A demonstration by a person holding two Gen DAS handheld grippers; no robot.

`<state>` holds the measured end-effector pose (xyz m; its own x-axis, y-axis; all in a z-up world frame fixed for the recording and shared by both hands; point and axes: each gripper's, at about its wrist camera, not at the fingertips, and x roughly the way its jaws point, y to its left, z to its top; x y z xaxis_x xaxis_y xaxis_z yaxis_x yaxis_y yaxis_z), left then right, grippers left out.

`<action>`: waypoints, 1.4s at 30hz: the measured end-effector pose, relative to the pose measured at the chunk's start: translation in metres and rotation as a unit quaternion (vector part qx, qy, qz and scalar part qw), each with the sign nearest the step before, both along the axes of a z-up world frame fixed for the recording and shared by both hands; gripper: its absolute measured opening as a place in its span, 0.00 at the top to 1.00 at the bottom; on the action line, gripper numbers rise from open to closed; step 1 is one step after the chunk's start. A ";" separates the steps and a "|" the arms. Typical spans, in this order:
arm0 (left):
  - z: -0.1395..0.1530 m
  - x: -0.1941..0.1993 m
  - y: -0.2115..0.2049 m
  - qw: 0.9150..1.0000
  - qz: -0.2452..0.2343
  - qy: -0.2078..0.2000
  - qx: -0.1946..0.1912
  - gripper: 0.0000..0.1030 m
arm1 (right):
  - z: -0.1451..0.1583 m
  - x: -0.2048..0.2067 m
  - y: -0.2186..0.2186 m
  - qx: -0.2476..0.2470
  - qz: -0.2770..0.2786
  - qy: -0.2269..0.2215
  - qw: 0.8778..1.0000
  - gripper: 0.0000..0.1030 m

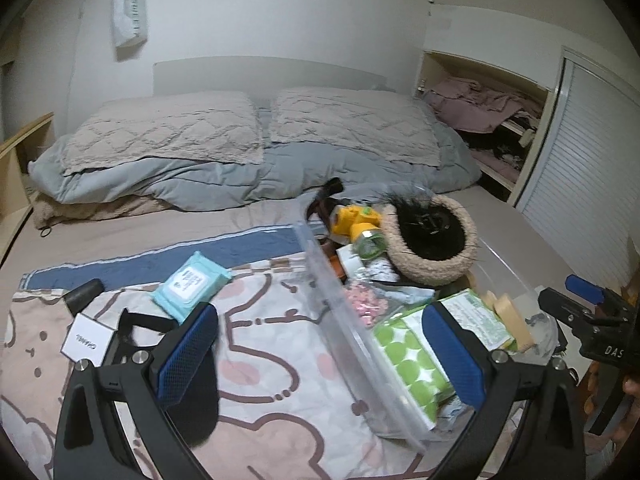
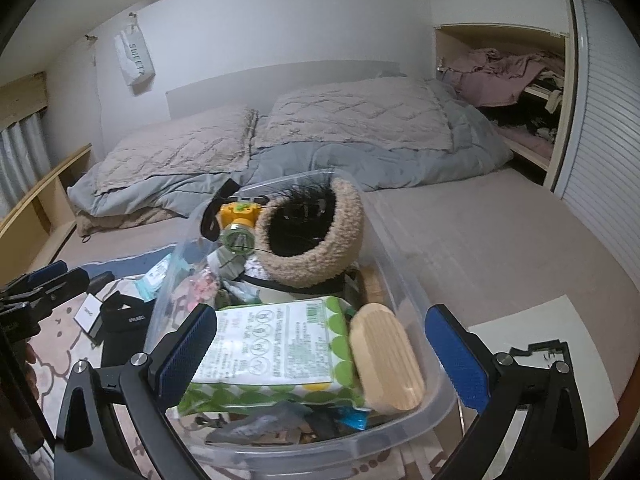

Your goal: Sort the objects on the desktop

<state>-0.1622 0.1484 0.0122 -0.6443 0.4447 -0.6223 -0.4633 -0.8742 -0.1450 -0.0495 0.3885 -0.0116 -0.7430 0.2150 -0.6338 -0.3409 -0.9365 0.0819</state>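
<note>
Clutter fills the clear plastic bin on the bed: a green-dotted tissue pack lies at its near end with a wooden oval piece touching its right side, and a fuzzy beige basket sits behind, a yellow toy just left of it. My right gripper hangs spread wide over the near end, grasping nothing. My left gripper is also released, straddling the bin's left wall. Wet wipes and a white card lie on the blanket's left part.
</note>
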 end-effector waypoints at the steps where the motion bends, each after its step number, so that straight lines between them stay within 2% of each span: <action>1: 0.000 0.000 -0.005 1.000 0.005 0.000 0.000 0.00 | 0.001 -0.001 -0.002 0.000 0.002 0.001 1.000 0.00; 18: 0.016 0.006 -0.090 0.996 0.083 0.036 -0.014 0.00 | 0.012 -0.021 -0.065 0.005 0.058 0.013 0.998 0.00; 31: 0.018 0.014 -0.141 0.987 0.133 0.076 -0.050 0.00 | 0.013 -0.043 -0.104 -0.004 0.101 0.024 0.995 0.00; 42: 0.009 0.014 -0.182 0.977 0.180 0.089 -0.073 0.00 | 0.010 -0.059 -0.136 -0.007 0.119 0.028 0.992 0.00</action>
<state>-0.1478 -0.0338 0.0214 -0.8461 0.0834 -0.5264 -0.1279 -0.9906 0.0487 -0.1082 0.2526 -0.0015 -0.8059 0.0202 -0.5918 -0.1038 -0.9888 0.1076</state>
